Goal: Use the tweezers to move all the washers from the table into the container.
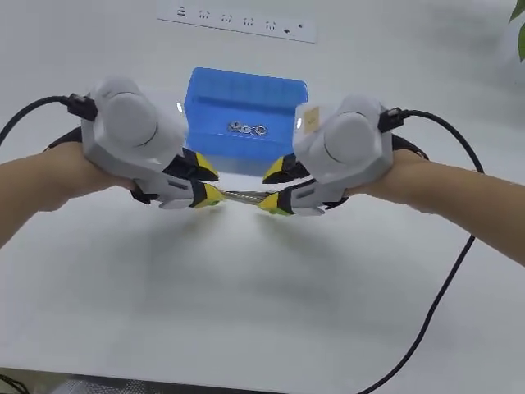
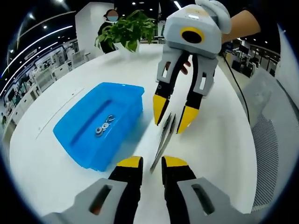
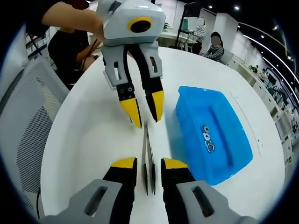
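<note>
Thin metal tweezers (image 1: pixel 242 197) lie between my two grippers, which face each other tip to tip in front of the blue container (image 1: pixel 205 107). Three washers (image 1: pixel 248 127) rest inside the container. My left gripper (image 1: pixel 213 184) is slightly open, with the tweezers' narrow end (image 2: pixel 153 165) in the gap and untouched. My right gripper (image 1: pixel 266 190) is also slightly open around the wider end (image 3: pixel 148 184), whose two blades stand apart. The left gripper view has the right gripper (image 2: pixel 173 114) straddling the tweezers (image 2: pixel 164 135). The right gripper view has the left gripper (image 3: pixel 145 114) over the tweezers' tip.
A white power strip (image 1: pixel 238 23) lies at the table's far edge. Black cables (image 1: pixel 447 279) trail from both grippers. A potted plant (image 2: pixel 126 30) stands on the table beyond the container (image 2: pixel 74 140). A mesh chair (image 3: pixel 23 126) stands beside the table.
</note>
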`<state>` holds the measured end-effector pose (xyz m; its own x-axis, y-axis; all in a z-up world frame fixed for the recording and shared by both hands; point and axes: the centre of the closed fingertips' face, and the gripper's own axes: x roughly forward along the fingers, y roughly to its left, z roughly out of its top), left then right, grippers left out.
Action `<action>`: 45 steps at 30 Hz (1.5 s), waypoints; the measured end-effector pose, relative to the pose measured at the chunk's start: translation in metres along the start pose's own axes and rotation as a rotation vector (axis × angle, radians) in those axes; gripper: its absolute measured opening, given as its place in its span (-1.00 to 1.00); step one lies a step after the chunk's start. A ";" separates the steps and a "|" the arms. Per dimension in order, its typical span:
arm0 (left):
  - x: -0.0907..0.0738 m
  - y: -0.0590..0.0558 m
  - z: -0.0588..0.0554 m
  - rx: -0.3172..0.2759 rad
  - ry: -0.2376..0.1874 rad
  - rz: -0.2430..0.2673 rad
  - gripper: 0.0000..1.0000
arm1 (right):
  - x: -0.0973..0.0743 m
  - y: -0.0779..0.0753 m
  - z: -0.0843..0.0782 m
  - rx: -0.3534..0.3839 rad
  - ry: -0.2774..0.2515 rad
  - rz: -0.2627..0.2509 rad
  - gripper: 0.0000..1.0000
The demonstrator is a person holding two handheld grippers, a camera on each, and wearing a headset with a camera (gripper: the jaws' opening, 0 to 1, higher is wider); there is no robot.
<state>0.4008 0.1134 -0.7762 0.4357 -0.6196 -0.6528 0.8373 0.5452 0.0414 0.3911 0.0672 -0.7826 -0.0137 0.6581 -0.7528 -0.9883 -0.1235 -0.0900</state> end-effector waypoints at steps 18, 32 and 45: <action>-0.095 -0.002 0.049 -0.038 -0.333 0.183 -0.45 | -0.074 -0.001 0.000 0.234 -0.209 -0.226 -0.55; -0.164 -0.023 0.073 -0.062 -0.506 0.252 -0.01 | -0.148 0.033 0.015 0.283 -0.377 -0.340 -0.12; -0.186 -0.051 0.090 -0.200 -0.622 0.202 0.86 | -0.164 0.051 0.021 0.264 -0.364 -0.400 0.34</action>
<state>0.3073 0.1497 -0.5889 0.7359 -0.6713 -0.0883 0.6684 0.7411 -0.0630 0.3399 -0.0317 -0.6501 0.3622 0.8330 -0.4182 -0.9311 0.3442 -0.1208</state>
